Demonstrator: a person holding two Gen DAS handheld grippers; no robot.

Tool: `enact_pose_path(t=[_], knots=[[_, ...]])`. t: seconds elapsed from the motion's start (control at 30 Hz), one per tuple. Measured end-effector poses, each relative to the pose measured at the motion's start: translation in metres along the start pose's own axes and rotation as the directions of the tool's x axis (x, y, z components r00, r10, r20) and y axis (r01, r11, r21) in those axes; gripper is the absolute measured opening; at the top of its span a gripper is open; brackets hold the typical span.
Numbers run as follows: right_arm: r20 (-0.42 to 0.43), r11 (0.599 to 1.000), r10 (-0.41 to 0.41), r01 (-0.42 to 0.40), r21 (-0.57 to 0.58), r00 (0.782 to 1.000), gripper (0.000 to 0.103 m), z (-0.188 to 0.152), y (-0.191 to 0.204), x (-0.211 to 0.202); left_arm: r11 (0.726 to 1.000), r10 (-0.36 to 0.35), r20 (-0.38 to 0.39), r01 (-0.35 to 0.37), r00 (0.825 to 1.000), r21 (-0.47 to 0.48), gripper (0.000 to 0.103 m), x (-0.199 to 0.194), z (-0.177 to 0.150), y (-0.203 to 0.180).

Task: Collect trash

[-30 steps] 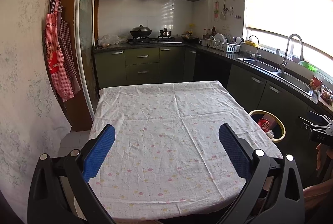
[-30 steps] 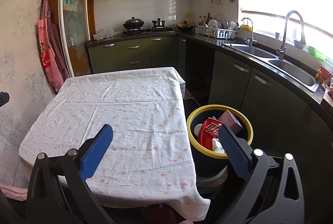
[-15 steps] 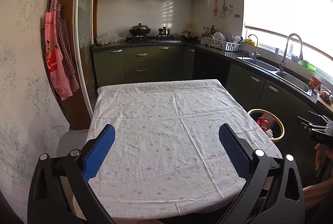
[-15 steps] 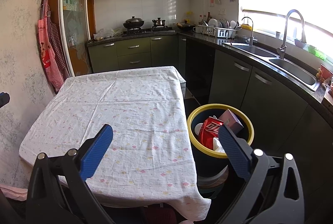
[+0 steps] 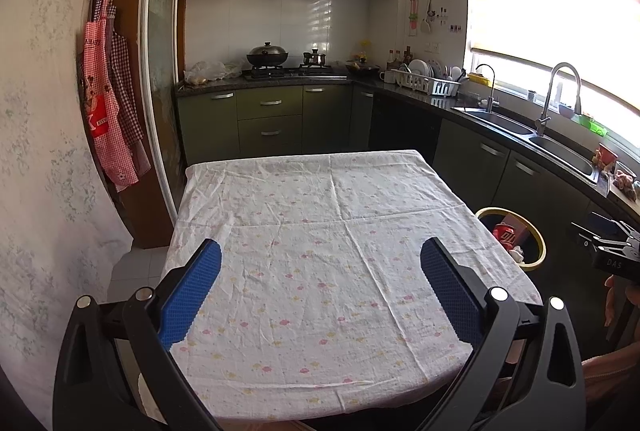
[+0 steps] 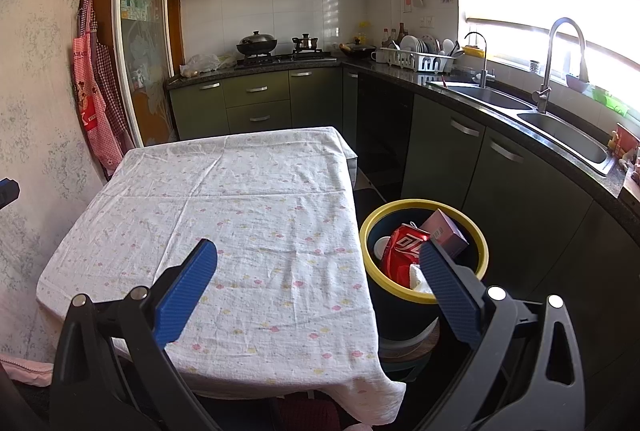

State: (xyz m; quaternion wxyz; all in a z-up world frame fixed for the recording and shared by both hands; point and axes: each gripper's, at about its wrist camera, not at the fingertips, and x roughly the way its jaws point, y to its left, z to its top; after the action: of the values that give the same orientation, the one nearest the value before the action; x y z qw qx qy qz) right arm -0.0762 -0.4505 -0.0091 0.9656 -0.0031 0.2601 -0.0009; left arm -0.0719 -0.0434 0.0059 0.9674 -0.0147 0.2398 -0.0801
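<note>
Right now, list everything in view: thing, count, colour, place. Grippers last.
tablecloth: 1, white with small pink and yellow print, covering the table, nothing on it
trash bin: 1, dark with yellow rim, on the floor right of the table
red can: 1, red, crushed, inside the bin
pink box: 1, pink, inside the bin
white scraps: unclear count, white, inside the bin
aprons: 2, red check, hanging on the left wall
wok: 1, black, on the stove
dish rack: 1, white, on the counter left of the sinks
faucet: 1 tall, steel, at the sinks
left gripper: open, blue pads, above the table
right gripper: open, blue pads, at the table edge beside the bin
</note>
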Motion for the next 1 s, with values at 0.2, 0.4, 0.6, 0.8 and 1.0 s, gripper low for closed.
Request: enact_pose_path(t=[0.2,0.4,0.6,0.8,1.0], knots=[[-0.001,1.0,0.0,0.0,0.001,1.0,0.096,-0.0011,0.0004,0.0011,1.0,0.0,-0.001,0.0,1.0,0.002,0.098,-0.0001,-0.0007,-0.0004],[-0.003,1.0,-0.001,0.001,0.002,1.0,0.096,-0.0024,0.0013,0.0018,1.0,-0.002,-0.004,0.002,1.0,0.003,0.098,0.0007,-0.0017,-0.0008],[-0.003,1.0,-0.001,0.001,0.003,1.0,0.096,-0.0033,0.0013,0.0024,1.0,-0.007,-0.006,0.007,1.0,0.009,0.098,0.0019,-0.0022,-0.0007],[-0.003,1.0,-0.003,0.003,0.004,1.0,0.096,-0.0051,0.0015,0.0032,1.0,-0.016,-0.005,0.016,1.0,0.013,0.098,0.0022,-0.0035,-0.0015],[-0.004,1.0,-0.003,0.003,0.005,1.0,0.096,-0.0068,-0.0006,0.0031,1.0,-0.02,-0.007,0.02,1.0,0.013,0.098,0.0029,-0.0024,-0.001]])
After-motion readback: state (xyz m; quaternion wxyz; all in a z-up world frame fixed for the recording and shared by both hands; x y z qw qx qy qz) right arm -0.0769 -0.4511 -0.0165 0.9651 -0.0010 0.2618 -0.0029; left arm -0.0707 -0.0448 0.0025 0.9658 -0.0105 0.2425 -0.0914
